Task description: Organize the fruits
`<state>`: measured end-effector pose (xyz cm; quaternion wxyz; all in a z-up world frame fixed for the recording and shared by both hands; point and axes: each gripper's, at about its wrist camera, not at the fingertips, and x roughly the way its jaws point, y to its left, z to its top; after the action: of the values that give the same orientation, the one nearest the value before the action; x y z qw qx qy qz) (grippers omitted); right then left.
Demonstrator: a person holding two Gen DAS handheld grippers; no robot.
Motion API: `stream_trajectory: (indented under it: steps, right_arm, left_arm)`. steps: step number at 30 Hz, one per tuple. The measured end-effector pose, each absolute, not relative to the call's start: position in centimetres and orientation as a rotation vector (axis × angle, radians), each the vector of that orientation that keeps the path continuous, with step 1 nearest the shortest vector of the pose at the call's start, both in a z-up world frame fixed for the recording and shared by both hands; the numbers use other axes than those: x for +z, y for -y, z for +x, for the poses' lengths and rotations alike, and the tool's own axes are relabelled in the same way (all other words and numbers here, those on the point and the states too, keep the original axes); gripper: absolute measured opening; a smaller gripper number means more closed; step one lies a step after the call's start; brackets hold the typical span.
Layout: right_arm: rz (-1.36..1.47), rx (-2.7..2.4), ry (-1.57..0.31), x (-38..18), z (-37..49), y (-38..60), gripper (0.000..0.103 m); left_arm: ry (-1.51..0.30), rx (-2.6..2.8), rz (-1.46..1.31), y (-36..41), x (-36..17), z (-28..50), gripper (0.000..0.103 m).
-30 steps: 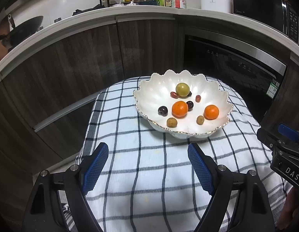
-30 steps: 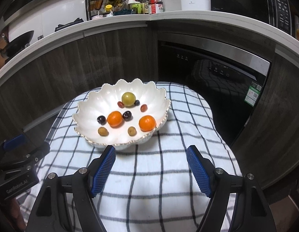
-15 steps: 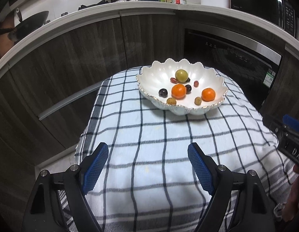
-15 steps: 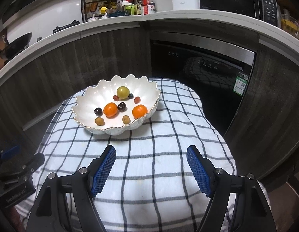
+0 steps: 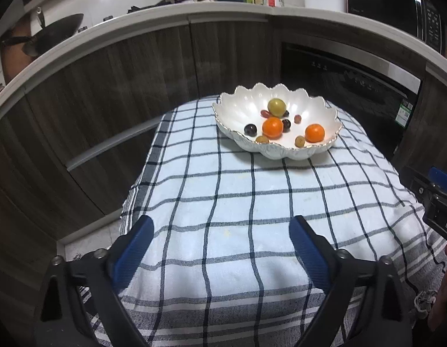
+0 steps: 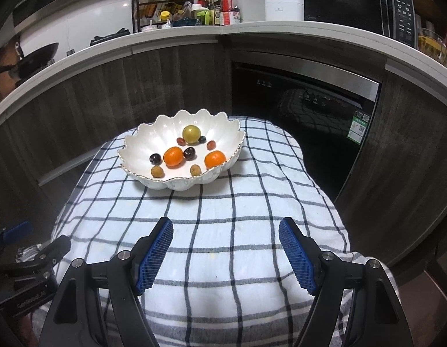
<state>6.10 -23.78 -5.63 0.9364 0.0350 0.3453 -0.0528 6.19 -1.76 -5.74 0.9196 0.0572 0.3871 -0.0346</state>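
2 grippers, left gripper [image 5: 220,243] just widened, right gripper [image 6: 226,245] spread, both empty, hover near; all fruits sit in the far scalloped bowl [image 5: 237,107] (nothing loose). Best retreat level, clear of the checked cloth [image 5: 223,196].

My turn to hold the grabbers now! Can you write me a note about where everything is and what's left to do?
Left gripper: open, empty, jaws just widened.
Right gripper: open, empty.
Both are over the checked cloth, short of the scalloped white bowl.
In the bowl: two oranges, a yellow-green fruit, and small dark, reddish and tan fruits.
Done: all the fruit in view is in the bowl.
Left: probably nothing; check.
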Motion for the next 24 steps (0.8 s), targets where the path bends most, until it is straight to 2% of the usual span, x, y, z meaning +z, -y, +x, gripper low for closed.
stream_trajectory:
  steps: [2,5,24]
  right_arm:
    - [0.074,-0.111,-0.704,-5.6,5.9,23.9,0.077]
    - [0.075,-0.118,-0.702,-5.5,5.6,23.9,0.084]
    - [0.059,-0.119,-0.671,-4.9,4.7,23.9,0.084]
  left_arm:
    - [-0.788,-0.068,0.127,1.8,-5.6,6.0,0.097]
    - [-0.777,-0.067,0.137,1.9,-5.4,5.9,0.098]
    - [-0.748,-0.055,0.141,1.9,-4.7,5.3,0.100]
